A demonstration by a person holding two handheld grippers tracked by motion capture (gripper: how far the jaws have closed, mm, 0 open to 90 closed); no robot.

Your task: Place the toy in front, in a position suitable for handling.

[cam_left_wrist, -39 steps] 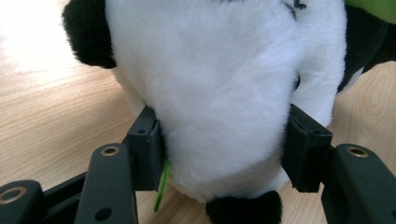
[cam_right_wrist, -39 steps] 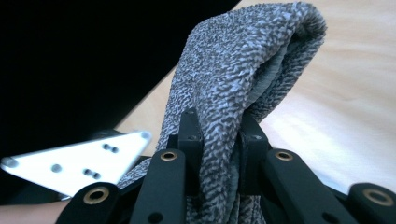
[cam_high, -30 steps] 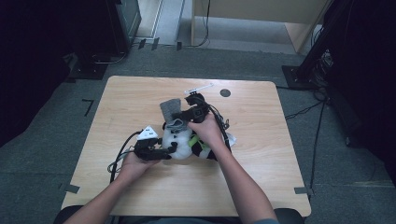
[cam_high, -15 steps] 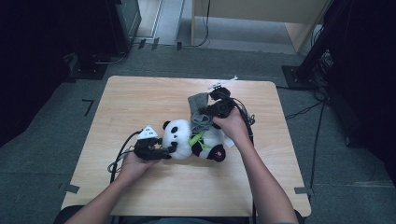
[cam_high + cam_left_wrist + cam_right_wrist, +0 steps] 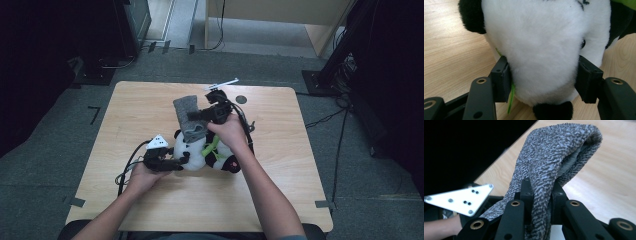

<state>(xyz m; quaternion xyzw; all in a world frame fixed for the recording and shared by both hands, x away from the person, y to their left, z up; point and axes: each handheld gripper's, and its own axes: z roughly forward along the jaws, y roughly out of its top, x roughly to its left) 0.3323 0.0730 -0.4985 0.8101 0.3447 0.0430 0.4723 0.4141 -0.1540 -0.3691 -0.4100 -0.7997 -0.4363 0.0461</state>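
A black and white plush panda [image 5: 207,151] lies on the wooden table [image 5: 280,200] with a green ribbon at its neck. My left gripper [image 5: 182,161] is shut on the panda's white head [image 5: 541,50], one jaw on each side. My right gripper [image 5: 192,116] is shut on a grey knitted cloth [image 5: 187,117], held up above the panda. In the right gripper view the grey cloth [image 5: 554,162] is pinched between the jaws and folds over above them.
A small dark round mark [image 5: 241,99] lies near the table's far edge. A white strip [image 5: 222,84] sits at the far edge. Cables trail from both grippers over the table. The left gripper's grey plate [image 5: 461,198] appears below the cloth.
My right gripper has lifted the grey cloth from beside the panda, swung right and far, then come back left above it. The left gripper has stayed on the panda's head.
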